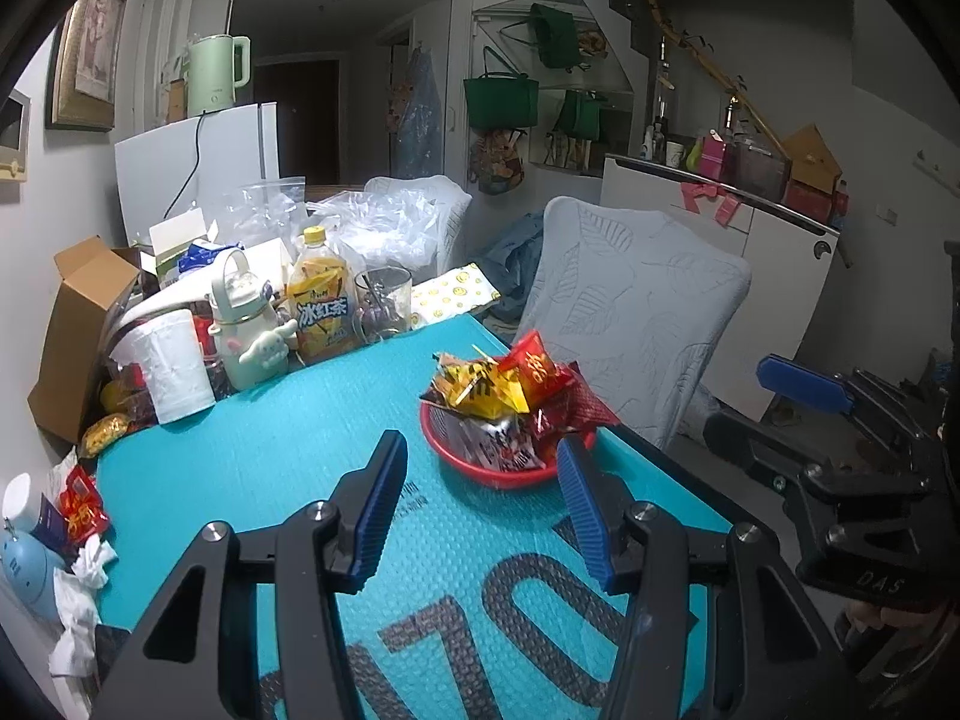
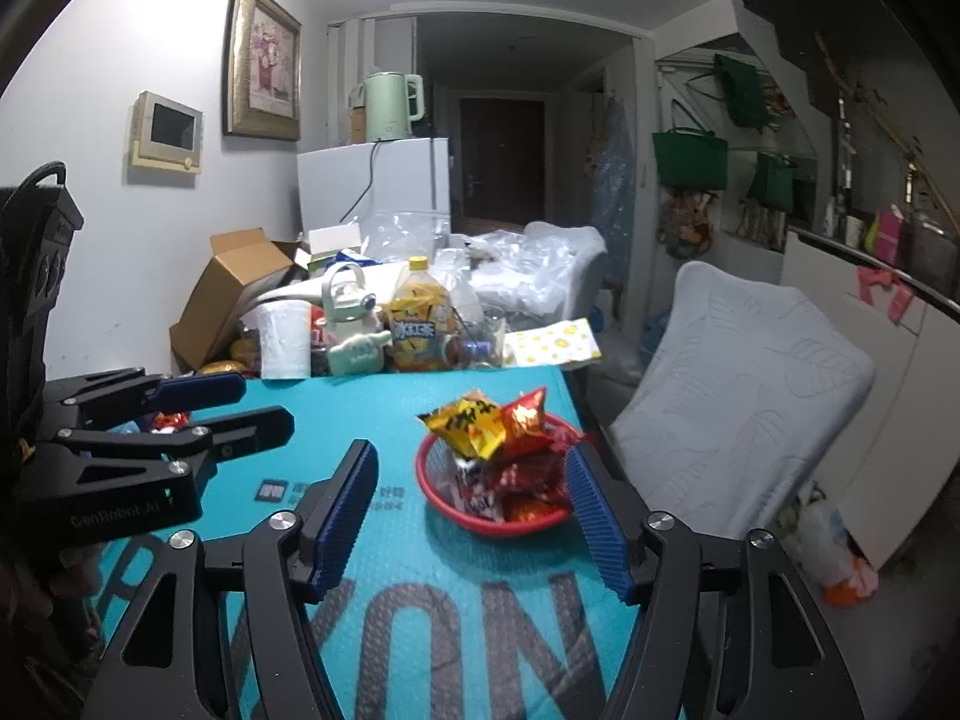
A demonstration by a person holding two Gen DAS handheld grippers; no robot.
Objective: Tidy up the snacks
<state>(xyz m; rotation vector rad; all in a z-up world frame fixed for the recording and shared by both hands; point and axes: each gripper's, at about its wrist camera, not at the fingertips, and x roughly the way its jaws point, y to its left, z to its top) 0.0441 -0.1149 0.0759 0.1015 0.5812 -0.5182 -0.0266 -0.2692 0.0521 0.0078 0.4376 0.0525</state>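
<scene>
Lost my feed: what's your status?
Both claws open, empty: left claw, right claw. Snacks heaped in red basket. Path clear.

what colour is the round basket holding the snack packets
Red: the round plastic basket shows best in the right wrist view.

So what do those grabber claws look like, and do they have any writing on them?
Both are made of black metal bars with cut-out holes and shiny silver bolts. Each left gripper and right gripper finger ends in a long blue ribbed pad. Seen from the side, the left one's body reads "GenRobot.AI" in pale letters, and the right one's body shows "DAS".
</scene>
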